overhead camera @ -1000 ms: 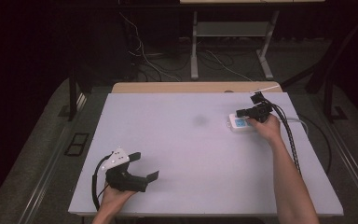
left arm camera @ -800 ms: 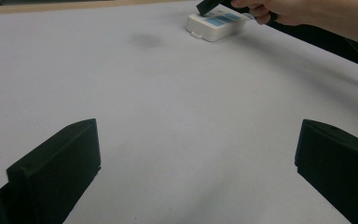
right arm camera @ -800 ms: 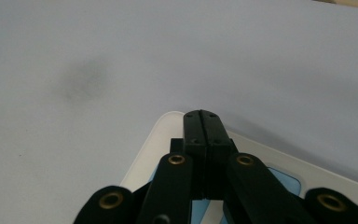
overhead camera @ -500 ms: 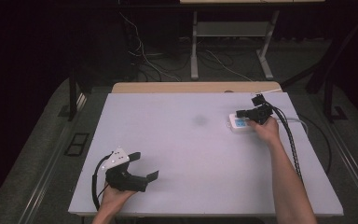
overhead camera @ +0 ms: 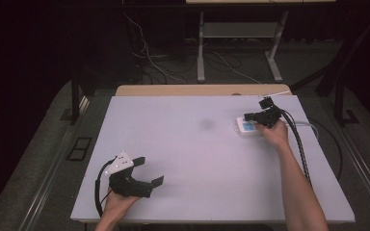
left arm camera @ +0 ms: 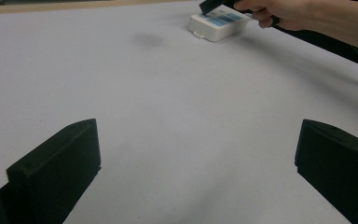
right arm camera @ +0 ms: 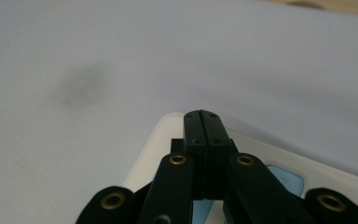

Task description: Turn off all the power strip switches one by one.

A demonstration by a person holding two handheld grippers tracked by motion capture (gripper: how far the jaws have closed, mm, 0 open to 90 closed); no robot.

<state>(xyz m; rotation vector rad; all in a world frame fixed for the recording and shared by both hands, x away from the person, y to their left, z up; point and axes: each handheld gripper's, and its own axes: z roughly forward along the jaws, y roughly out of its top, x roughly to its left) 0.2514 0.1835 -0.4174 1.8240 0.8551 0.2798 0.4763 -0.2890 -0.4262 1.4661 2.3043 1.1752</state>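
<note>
Here the white box with blue buttons (overhead camera: pixel 248 127) lies near the table's (overhead camera: pixel 197 159) far right edge, directly beneath the right gripper (overhead camera: pixel 257 116), whose jaws are pressed together over it, while the left gripper (overhead camera: pixel 150 172), spread wide, rests well apart at the near left.

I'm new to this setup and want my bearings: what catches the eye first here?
The white device with blue buttons near the table's far right edge, where the right gripper hangs over it with jaws pressed together. At the near left corner the left gripper rests with jaws spread wide, nothing between them. A faint grey smudge marks the tabletop left of the device.
</note>
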